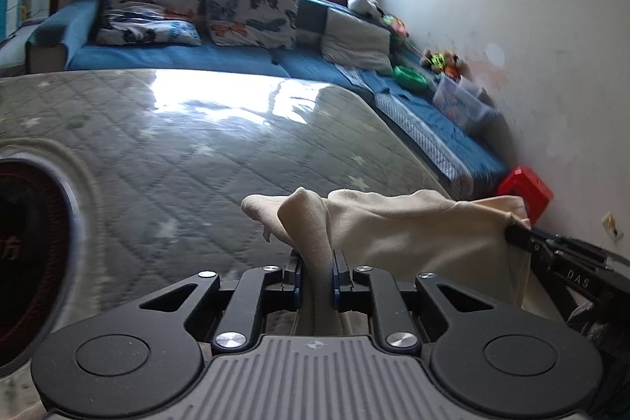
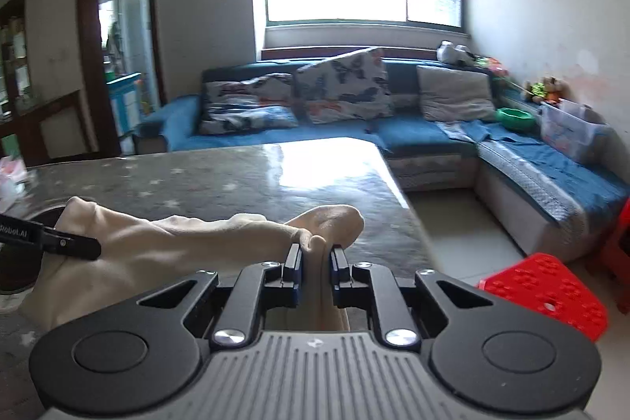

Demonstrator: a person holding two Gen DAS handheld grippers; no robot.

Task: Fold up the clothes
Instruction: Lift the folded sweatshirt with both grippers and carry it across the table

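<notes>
A cream garment (image 1: pixel 413 223) hangs stretched between my two grippers just above the grey quilted table (image 1: pixel 197 144). My left gripper (image 1: pixel 317 256) is shut on a bunched edge of it, and cloth runs down between the pads. At the right edge of the left wrist view, the right gripper (image 1: pixel 516 233) pinches the garment's other end. In the right wrist view, my right gripper (image 2: pixel 317 250) is shut on a fold of the garment (image 2: pixel 177 243). The left gripper (image 2: pixel 92 248) holds the far left end there. The rest of the cloth sags onto the table (image 2: pixel 236 180).
A dark round inset (image 1: pixel 23 243) sits in the table at the left. A blue corner sofa (image 2: pixel 413 132) with butterfly cushions runs behind and along the right wall. A red plastic stool (image 2: pixel 547 294) stands on the floor right of the table. A green bowl (image 1: pixel 411 77) and a clear box (image 1: pixel 460 101) lie on the sofa.
</notes>
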